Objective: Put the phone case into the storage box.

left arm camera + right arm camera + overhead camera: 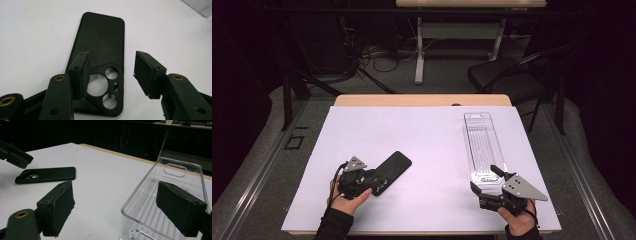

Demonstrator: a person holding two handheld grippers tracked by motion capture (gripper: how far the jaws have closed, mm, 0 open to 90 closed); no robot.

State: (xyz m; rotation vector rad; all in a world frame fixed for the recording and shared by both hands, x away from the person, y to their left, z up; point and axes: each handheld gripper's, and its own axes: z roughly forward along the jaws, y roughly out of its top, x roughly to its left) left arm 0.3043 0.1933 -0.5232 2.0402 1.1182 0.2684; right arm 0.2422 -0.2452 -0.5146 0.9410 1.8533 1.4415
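A black phone case lies flat on the white table top, its camera cut-outs toward my left gripper. In the left gripper view the case lies under my left gripper, whose jaws stand apart over the cut-out end, pads clear of it. A long clear plastic tray lies at the right. My right gripper is at its near end. In the right gripper view my right gripper is open, straddling a wall of the tray with one jaw outside and one over the inside. The case lies farther off.
The white sheet covers a wooden table with bare room between case and tray. Beyond the far edge stand a folding chair and another table's legs, with cables on the floor. The tray's corner lies far from the left gripper.
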